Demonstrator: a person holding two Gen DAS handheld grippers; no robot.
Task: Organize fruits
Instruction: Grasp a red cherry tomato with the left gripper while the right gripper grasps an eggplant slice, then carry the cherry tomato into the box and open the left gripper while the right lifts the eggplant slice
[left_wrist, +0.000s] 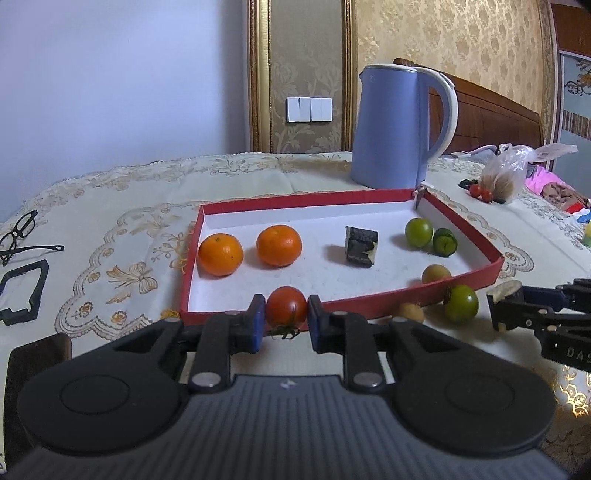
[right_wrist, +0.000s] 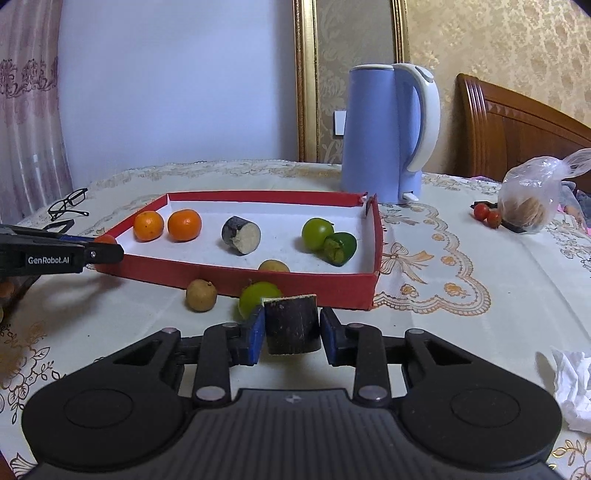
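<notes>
Two fruits are already gripped and stand just before the near wall of the red tray (left_wrist: 369, 195), which lies near the middle of the bench (left_wrist: 110, 229), in front of the blue kettle (left_wrist: 391, 125). Inside the tray I count two oranges (left_wrist: 220, 254) by its left wall, one dark cut piece (left_wrist: 361, 246) in the middle, a green fruit (left_wrist: 418, 232) with a cut green one (left_wrist: 444, 242) touching it toward the right wall, and a small yellowish fruit (left_wrist: 436, 274) by the near wall. So I judge the sorting about half done. Still outside, between the tray's near wall and the near bench edge, lie a small brown fruit (right_wrist: 201, 294) and a green fruit (right_wrist: 255, 297); two small red ones (right_wrist: 487, 215) lie near the right edge by a plastic bag (right_wrist: 532, 192).

The left hand-held gripper (left_wrist: 286, 321) is clenched on a red tomato (left_wrist: 286, 308), stem down. The right hand-held gripper (right_wrist: 291, 332) is clenched on a dark cut chunk (right_wrist: 291, 325), its pale cut face up.
</notes>
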